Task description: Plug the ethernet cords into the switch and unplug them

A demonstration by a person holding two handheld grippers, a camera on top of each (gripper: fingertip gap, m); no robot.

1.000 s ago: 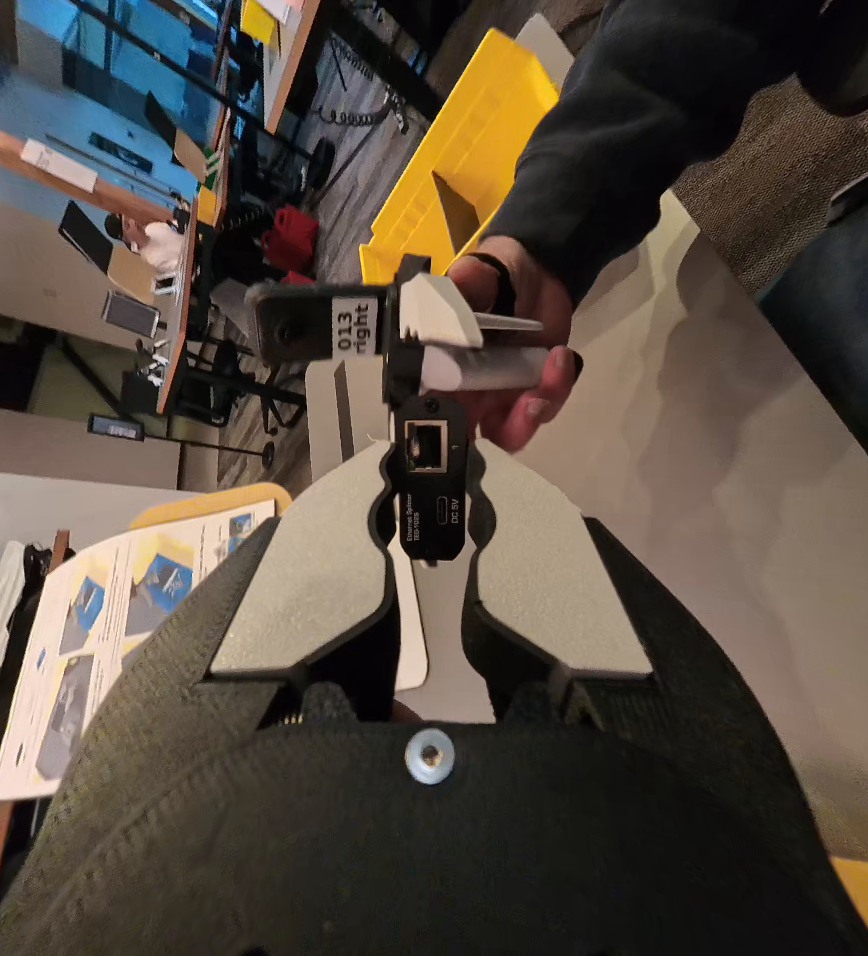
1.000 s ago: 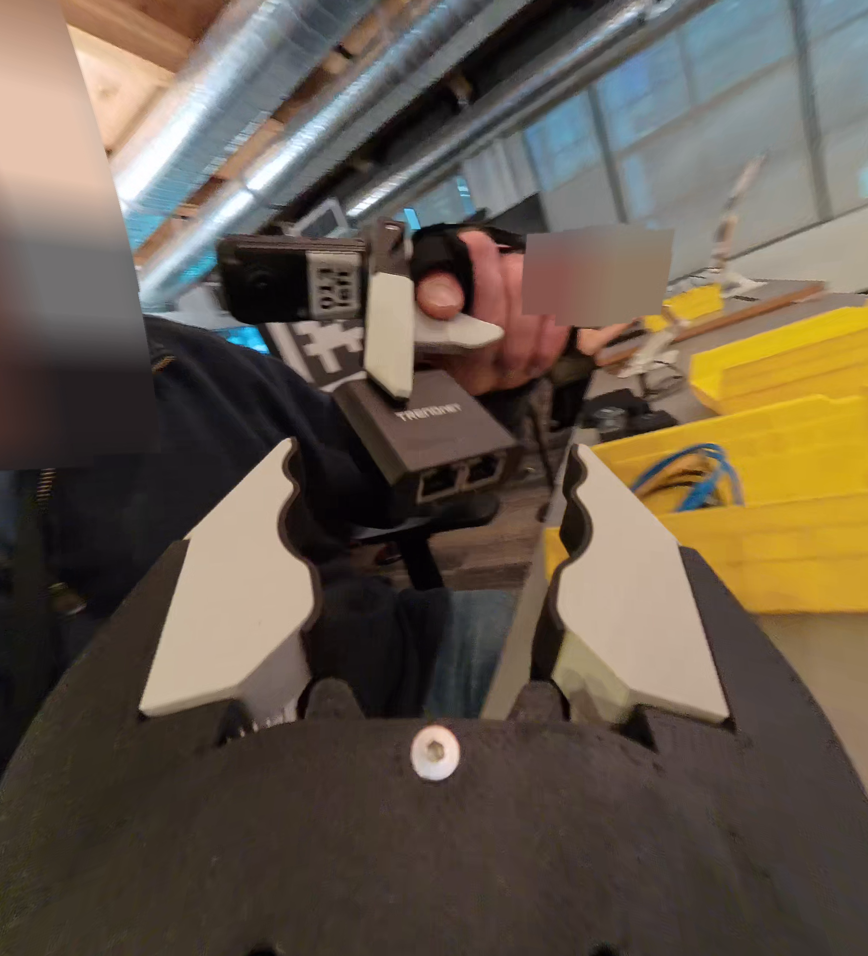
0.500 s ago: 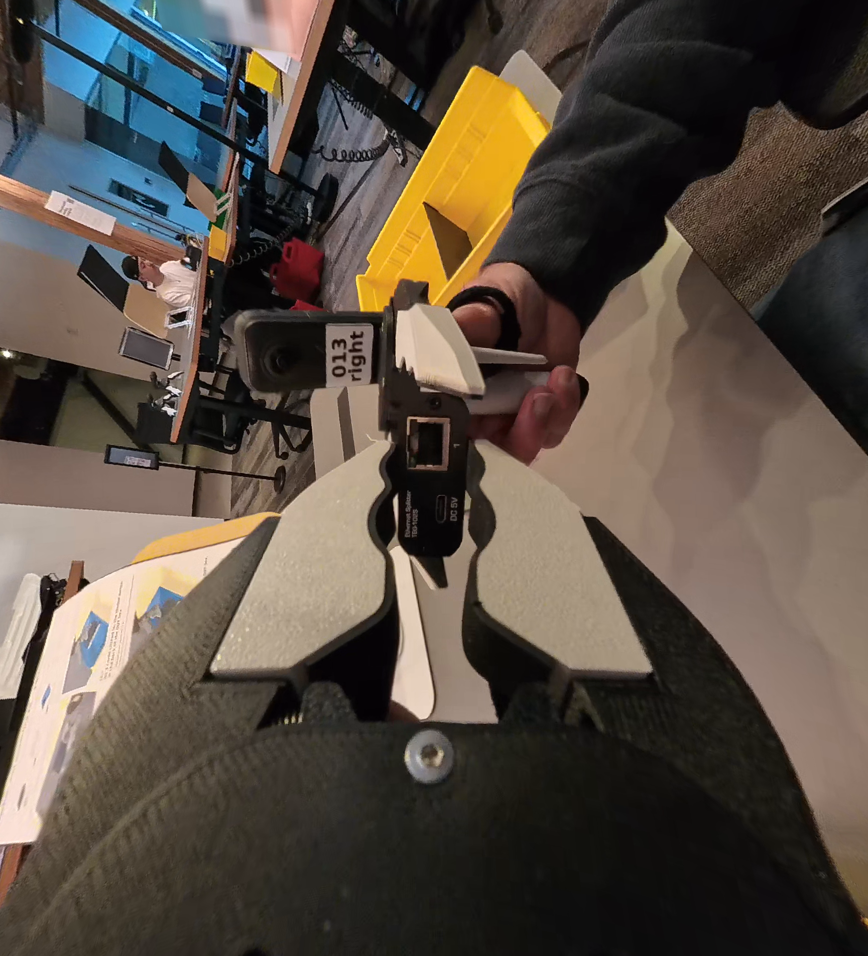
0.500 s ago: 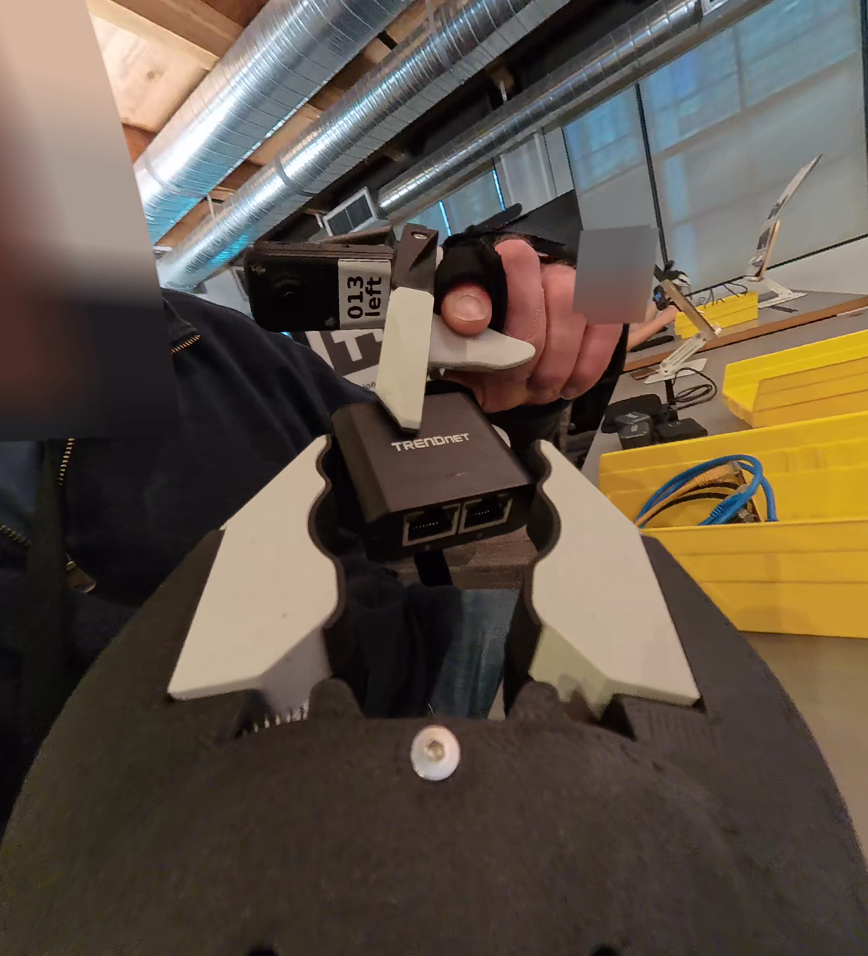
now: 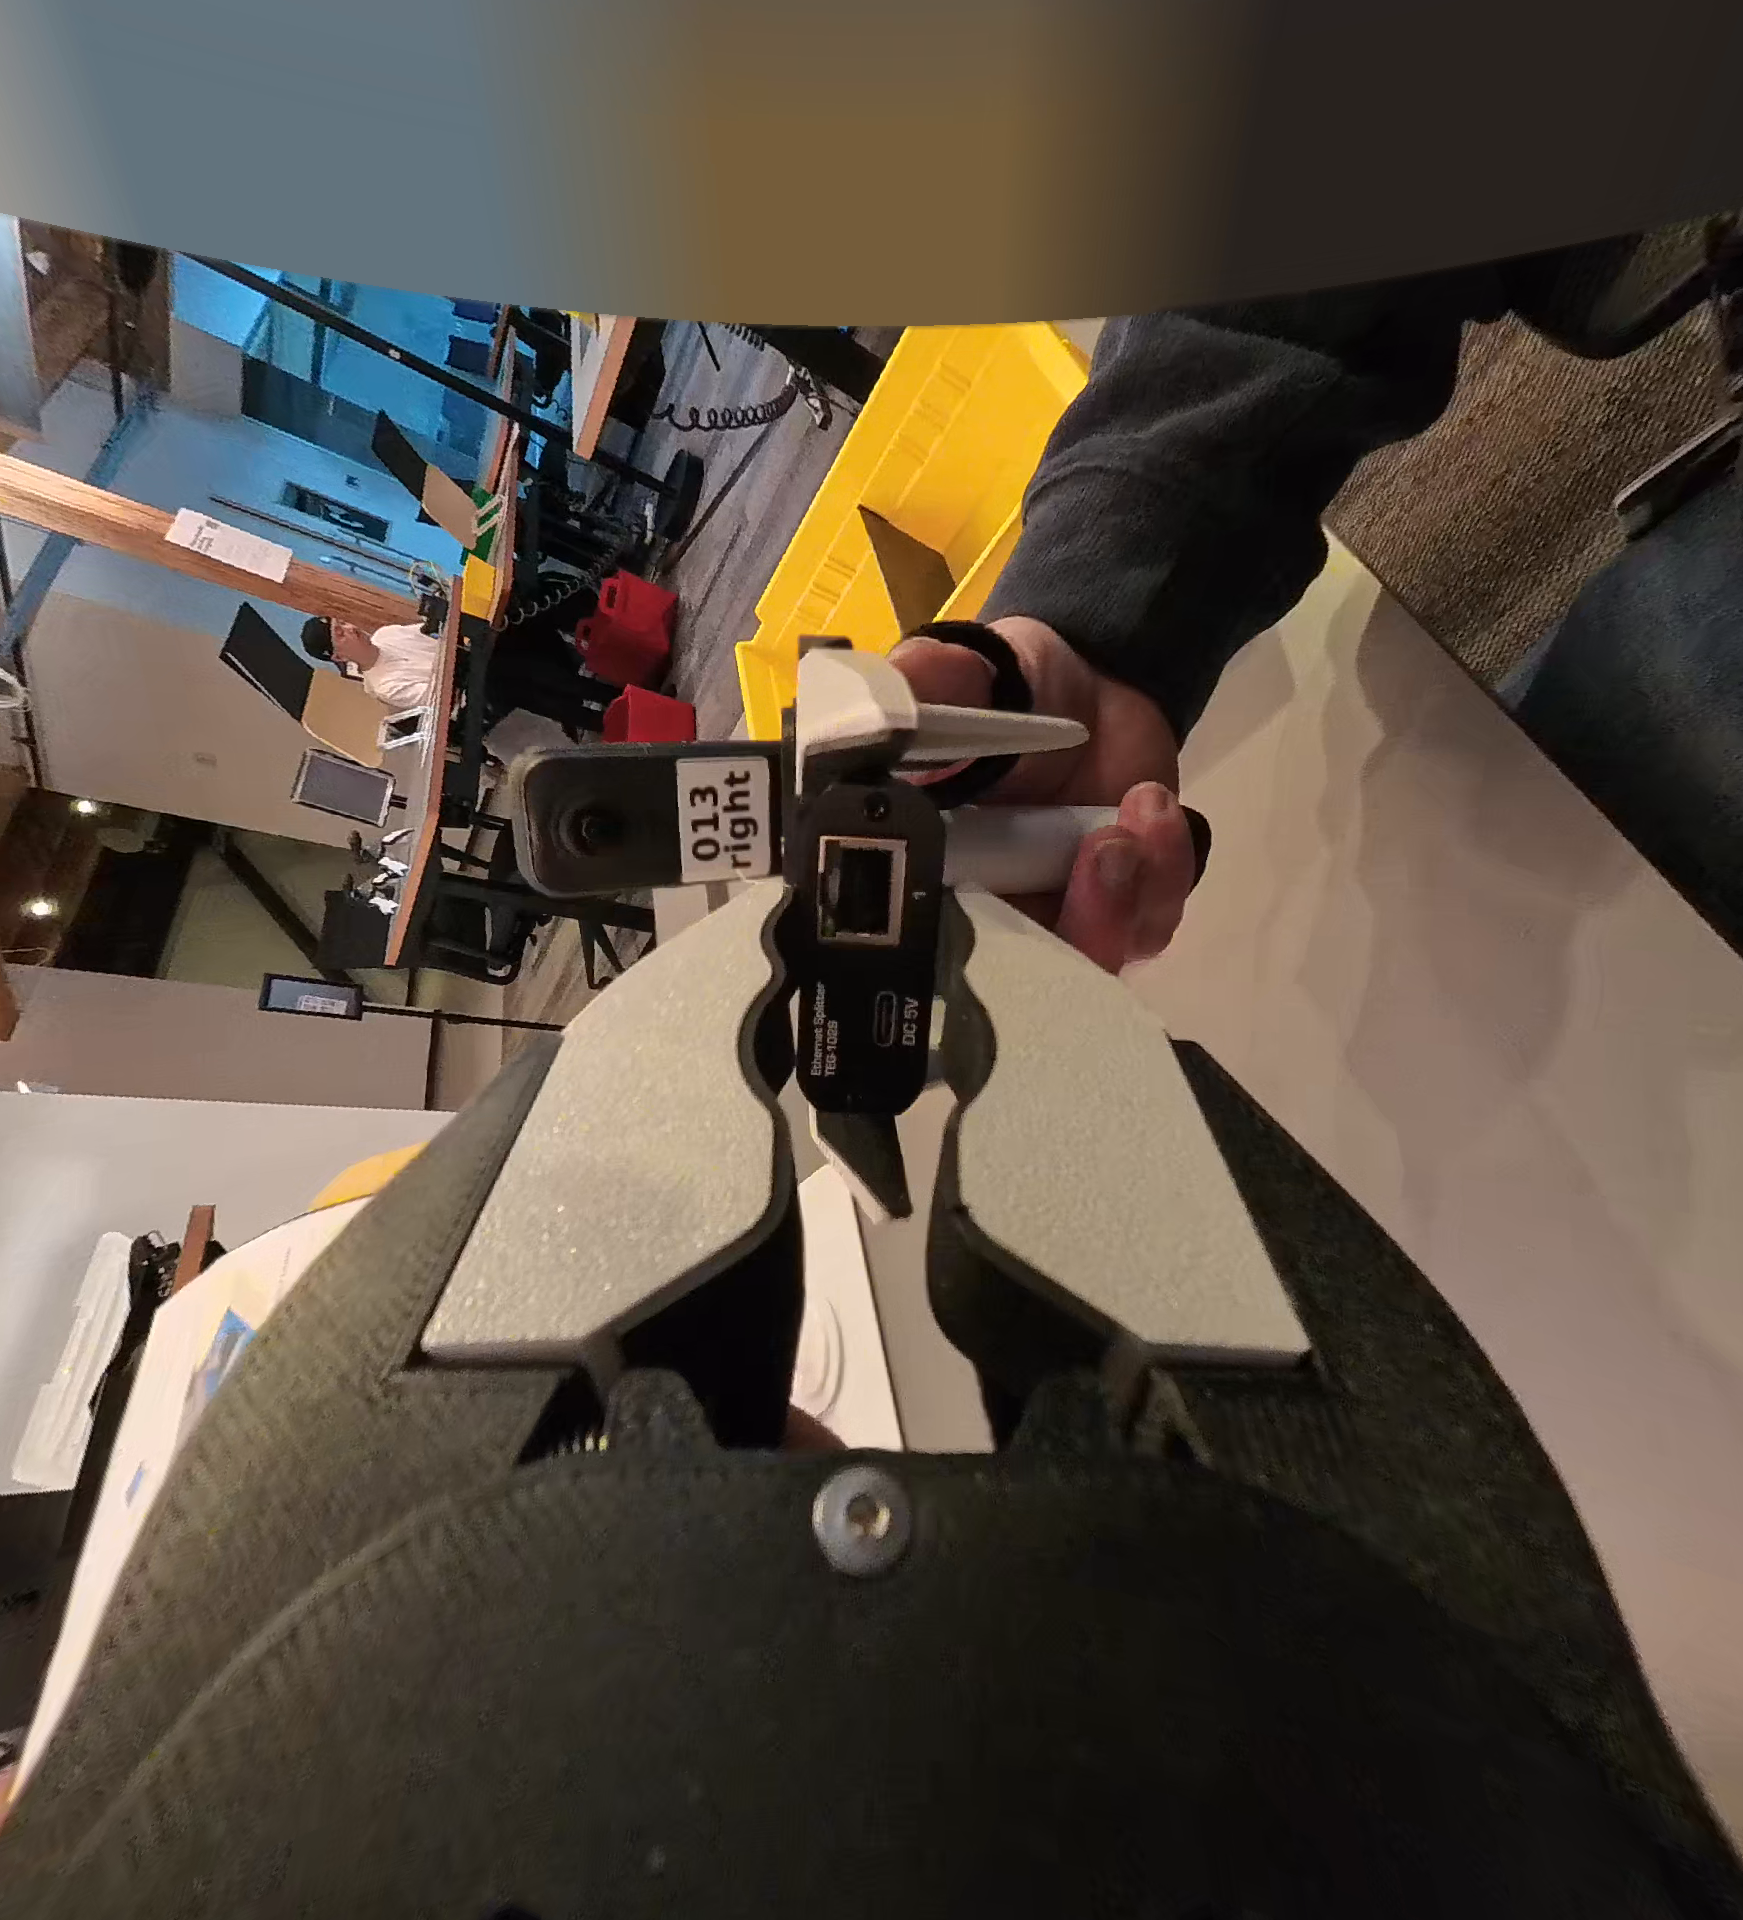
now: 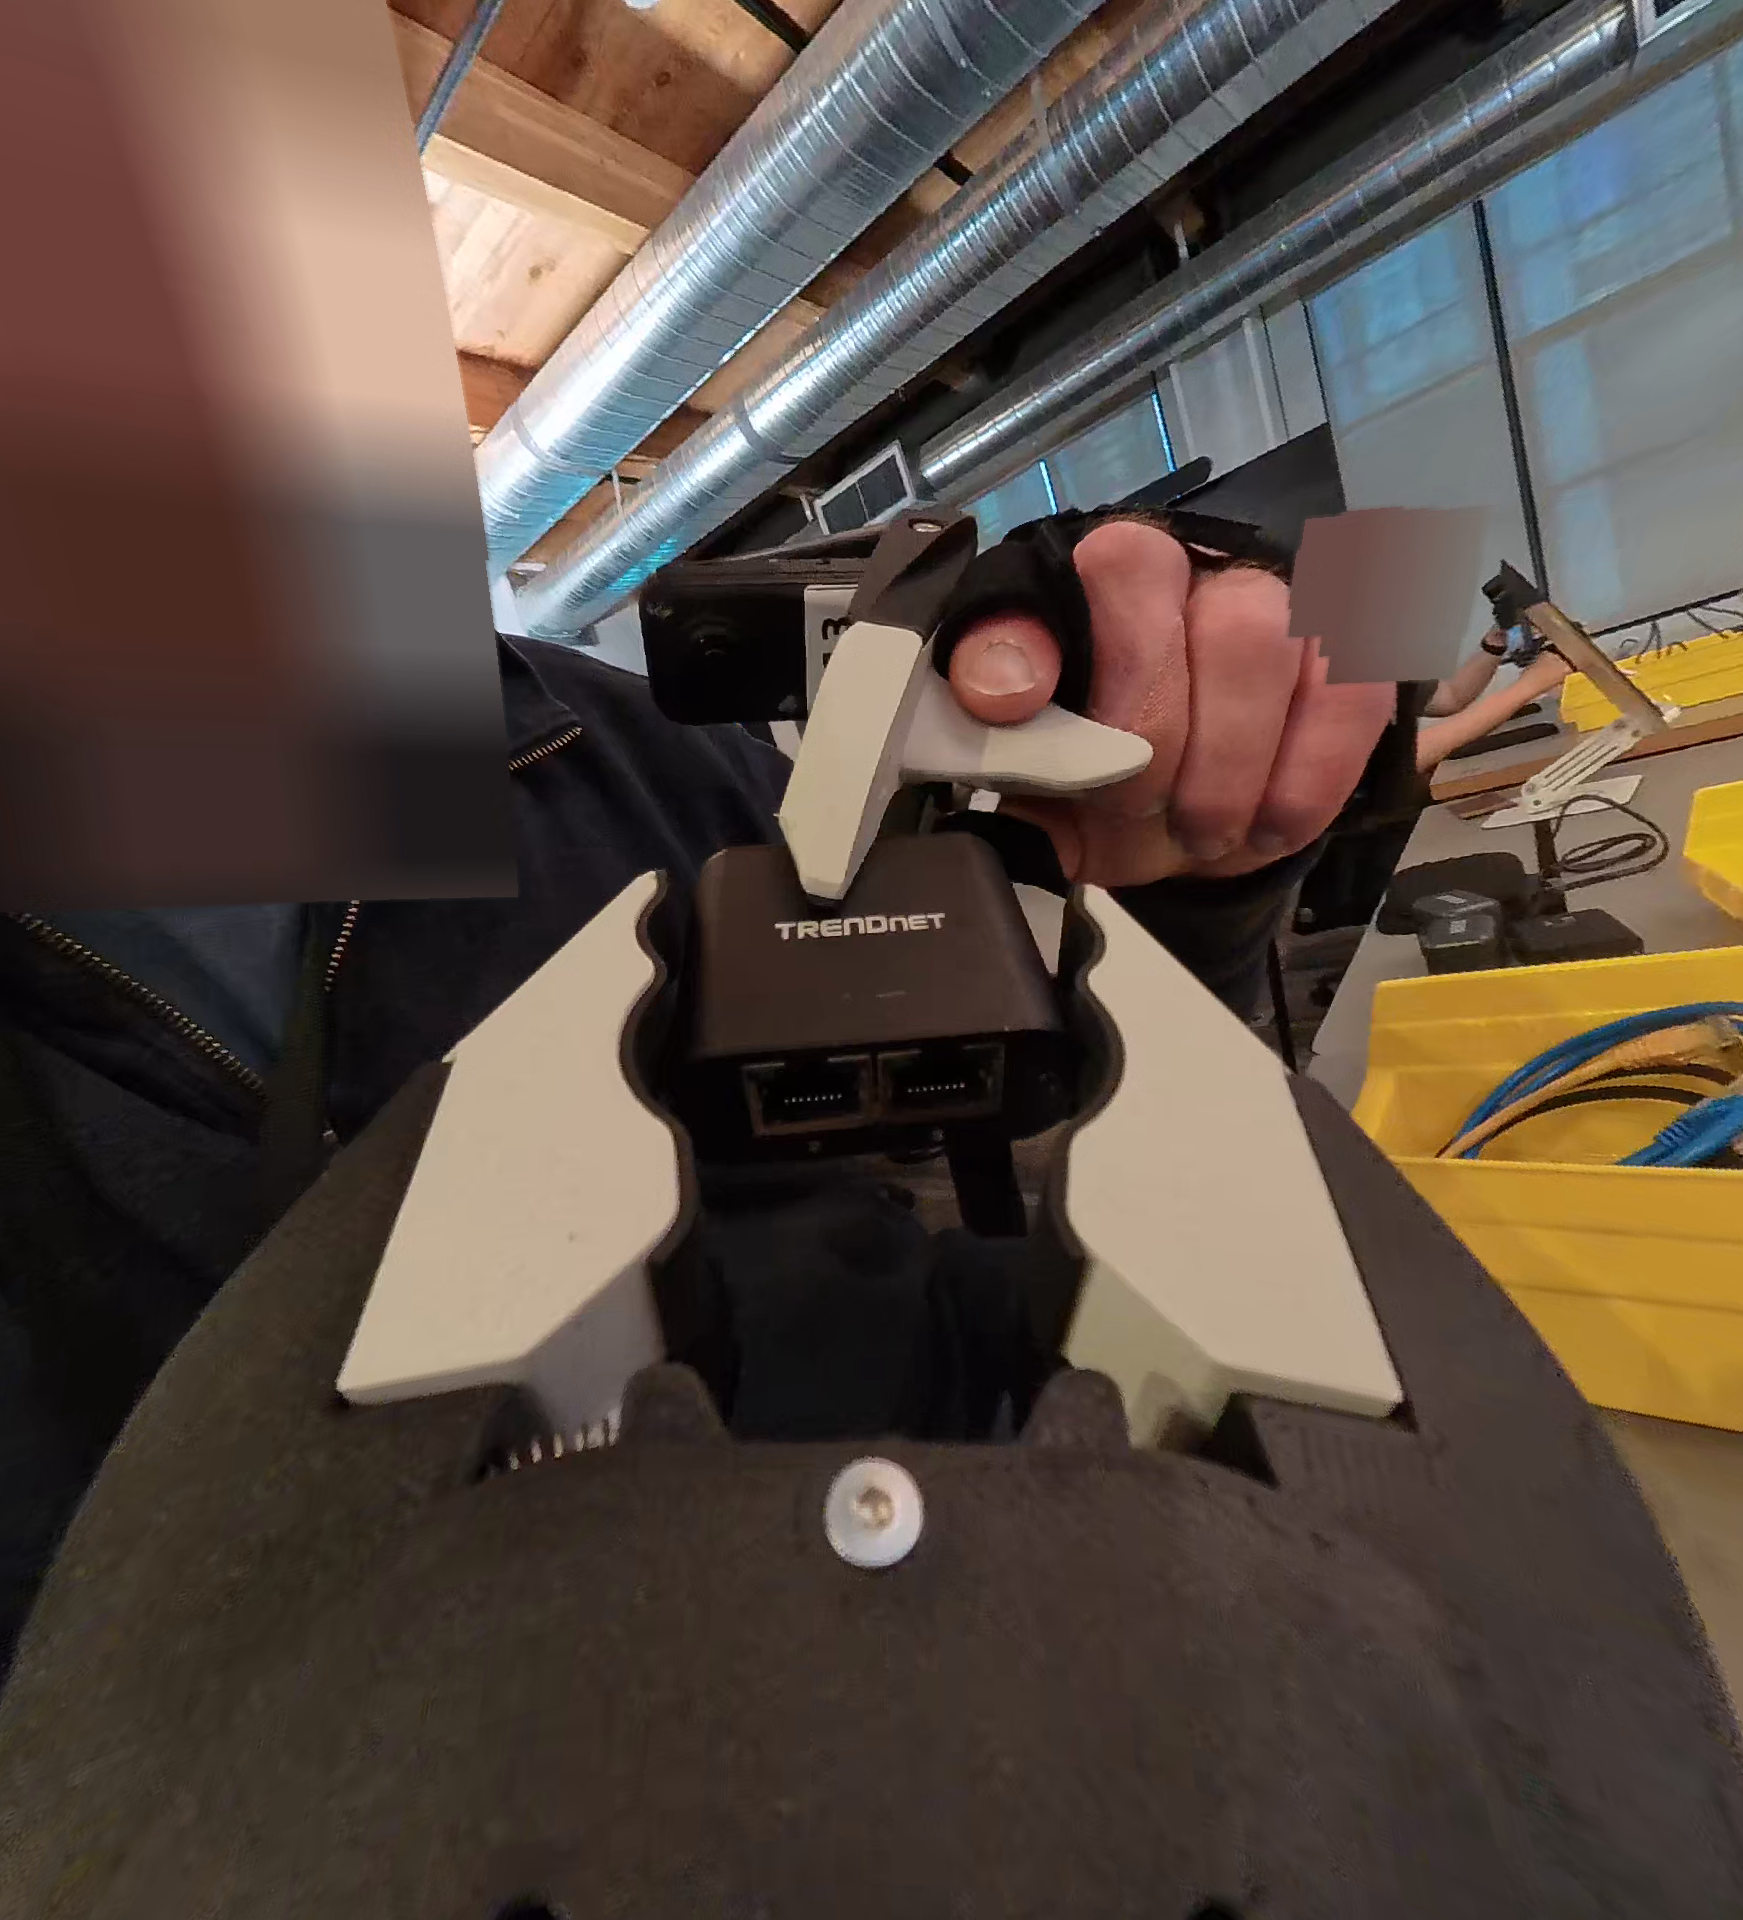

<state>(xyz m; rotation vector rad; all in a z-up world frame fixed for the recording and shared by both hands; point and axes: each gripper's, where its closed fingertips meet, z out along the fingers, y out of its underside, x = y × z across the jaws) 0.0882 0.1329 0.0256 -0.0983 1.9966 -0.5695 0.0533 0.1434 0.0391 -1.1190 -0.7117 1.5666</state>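
Observation:
A small black ethernet switch (image 5: 856,1039) is held in the air between both grippers. My left gripper (image 5: 862,904) is shut on its two flat faces, at the end with a single port. My right gripper (image 6: 872,894) is closed on the sides of the switch (image 6: 862,977), at the end with two empty ports facing the camera. One finger (image 6: 846,748) of the left gripper presses on the switch's top face. Blue ethernet cords (image 6: 1729,1091) lie coiled in a yellow bin (image 6: 1573,1299) to the right. No cord is plugged in.
A white table (image 5: 1418,1039) runs along the right of the left wrist view, with another yellow bin (image 5: 908,499) at its far end. Printed sheets (image 5: 171,1403) lie at the left. A person's dark sleeve (image 5: 1158,499) and hands hold the grippers. My two grippers' fingertips are within a few centimetres of each other.
My right gripper moved in around the switch and closed on its sides. My left gripper kept its hold and the switch came nearer to the right camera.

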